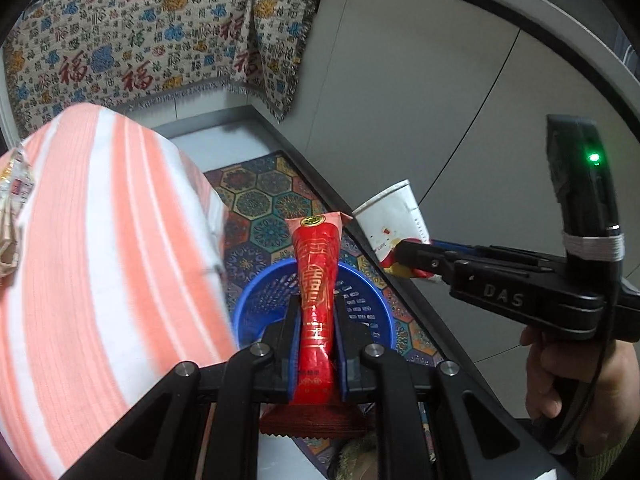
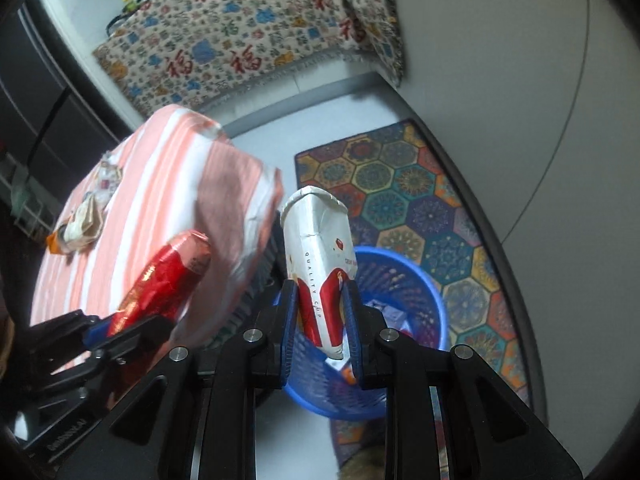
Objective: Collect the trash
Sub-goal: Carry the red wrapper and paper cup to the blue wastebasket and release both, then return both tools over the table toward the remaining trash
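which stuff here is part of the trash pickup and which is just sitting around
Job: red wrapper in left gripper; crushed paper cup in right gripper; blue basket; leftover litter on striped table.

Lying about: hexagon rug; patterned blanket.

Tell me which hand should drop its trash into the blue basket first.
Right, probably. The right gripper holds the crushed paper cup directly over the blue basket; the left gripper's red wrapper hangs nearer the basket's rim.

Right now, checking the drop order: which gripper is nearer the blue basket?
Hard to call; perhaps left. The left gripper holds the red wrapper over the blue basket; the right gripper holds the paper cup there too.
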Action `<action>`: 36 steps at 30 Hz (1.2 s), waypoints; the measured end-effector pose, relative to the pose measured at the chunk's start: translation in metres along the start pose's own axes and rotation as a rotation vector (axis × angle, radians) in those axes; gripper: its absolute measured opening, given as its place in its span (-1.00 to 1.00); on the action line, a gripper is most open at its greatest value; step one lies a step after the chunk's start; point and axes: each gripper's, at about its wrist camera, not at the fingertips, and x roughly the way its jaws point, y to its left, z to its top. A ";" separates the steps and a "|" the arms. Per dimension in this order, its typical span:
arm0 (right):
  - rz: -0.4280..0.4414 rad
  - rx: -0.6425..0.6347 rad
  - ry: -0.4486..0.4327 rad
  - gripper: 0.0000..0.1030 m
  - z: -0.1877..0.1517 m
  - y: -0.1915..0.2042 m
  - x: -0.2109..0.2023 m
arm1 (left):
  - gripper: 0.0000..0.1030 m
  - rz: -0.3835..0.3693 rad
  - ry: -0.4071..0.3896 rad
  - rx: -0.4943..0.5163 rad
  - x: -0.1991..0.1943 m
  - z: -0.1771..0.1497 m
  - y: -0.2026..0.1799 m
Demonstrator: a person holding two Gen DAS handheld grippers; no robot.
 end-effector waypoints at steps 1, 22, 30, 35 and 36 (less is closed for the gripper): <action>0.002 0.008 0.002 -0.55 0.000 -0.003 0.000 | -0.72 -0.001 0.006 0.002 0.006 0.002 0.002; -0.023 0.063 -0.018 -0.36 -0.001 -0.016 0.000 | -0.53 0.023 0.046 0.049 0.058 0.002 -0.020; -0.075 0.067 -0.059 0.14 0.001 -0.018 -0.010 | 0.03 0.048 0.030 0.055 0.053 0.001 -0.017; -0.093 0.043 -0.079 0.25 0.003 -0.012 -0.014 | 0.05 0.082 -0.010 0.065 0.025 -0.004 -0.013; -0.102 0.028 -0.084 0.28 0.003 -0.008 -0.014 | 0.06 0.093 -0.022 0.066 0.017 -0.006 -0.011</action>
